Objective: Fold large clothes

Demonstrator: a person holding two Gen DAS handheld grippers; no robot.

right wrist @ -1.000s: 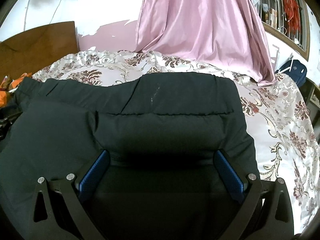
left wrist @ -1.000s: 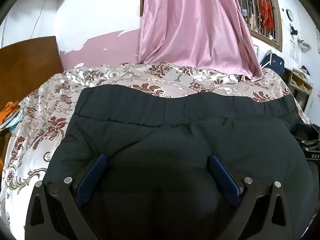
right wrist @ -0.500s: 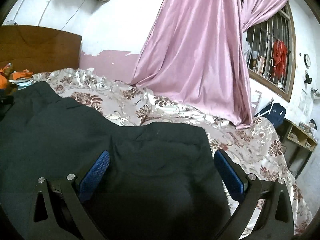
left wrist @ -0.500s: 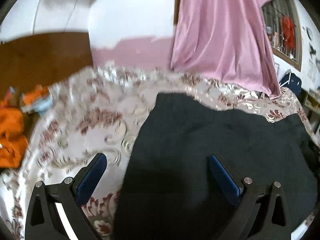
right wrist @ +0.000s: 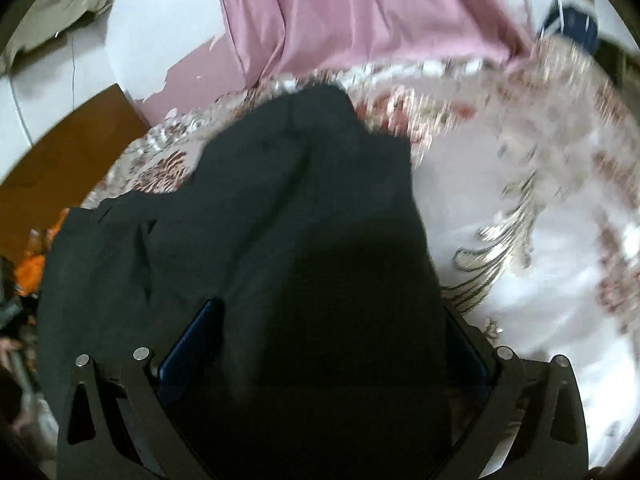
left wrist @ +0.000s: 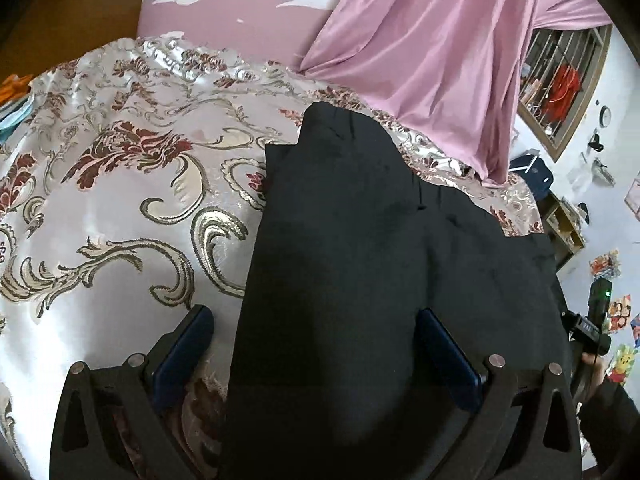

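My left gripper: matte black frame of two angled arms with triangular cut-outs, two round silver screw heads on each arm, and flat dark-blue finger pads of textured material on the inner faces. My right gripper: same black frame, same triangular cut-outs, paired silver screws each side, same dark-blue pads; the right-hand pad is mostly hidden. In the left wrist view's lower right corner I see a black handheld unit with a small green light and pale lettering too small to read, above a dark sleeve.
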